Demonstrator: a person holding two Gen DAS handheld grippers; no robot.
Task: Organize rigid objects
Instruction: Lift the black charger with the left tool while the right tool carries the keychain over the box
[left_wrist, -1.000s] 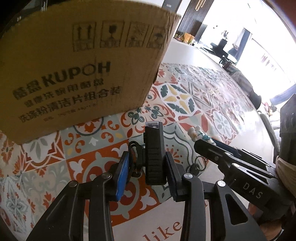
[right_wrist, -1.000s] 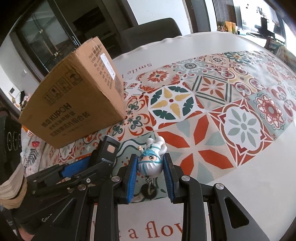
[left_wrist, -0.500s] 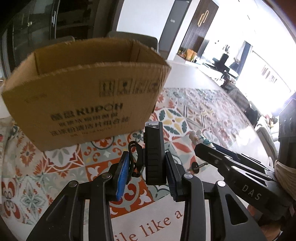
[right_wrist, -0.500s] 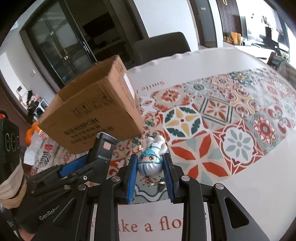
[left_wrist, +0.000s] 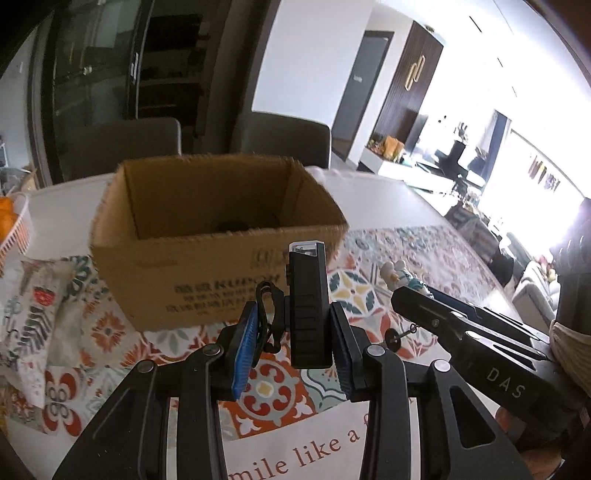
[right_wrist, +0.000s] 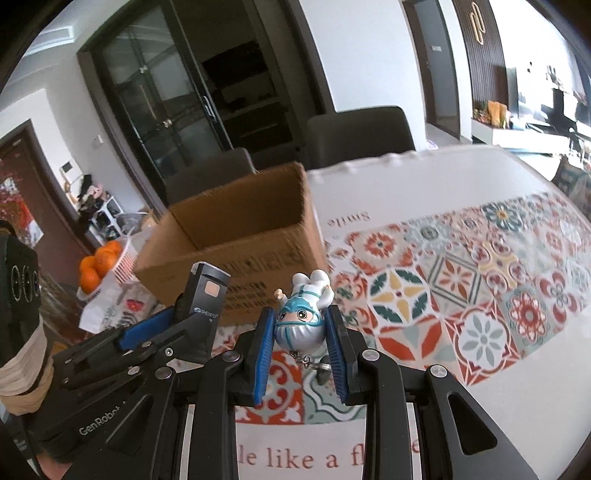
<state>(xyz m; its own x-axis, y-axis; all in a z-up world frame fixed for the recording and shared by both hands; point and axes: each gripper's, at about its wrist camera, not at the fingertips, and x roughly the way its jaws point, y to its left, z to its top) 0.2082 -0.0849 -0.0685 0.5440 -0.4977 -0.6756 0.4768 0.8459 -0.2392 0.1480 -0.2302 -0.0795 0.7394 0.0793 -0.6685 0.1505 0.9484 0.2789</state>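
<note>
Oranges (right_wrist: 96, 266) in a white basket (right_wrist: 123, 260), two dark chairs (left_wrist: 284, 142) behind patterned tablecloth (right_wrist: 480, 295).

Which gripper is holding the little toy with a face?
The right gripper. Its fingers squeeze the white-and-blue figurine, while the left gripper holds a plain black device.

Cardboard box (left_wrist: 207, 280) on patterned tablecloth (right_wrist: 480, 295)

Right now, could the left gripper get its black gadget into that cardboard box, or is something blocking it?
Probably yes. The left gripper, shut on the black device, sits just in front of the cardboard box, whose top is open with no flaps over it. The right gripper holds its figurine off to the side.
</note>
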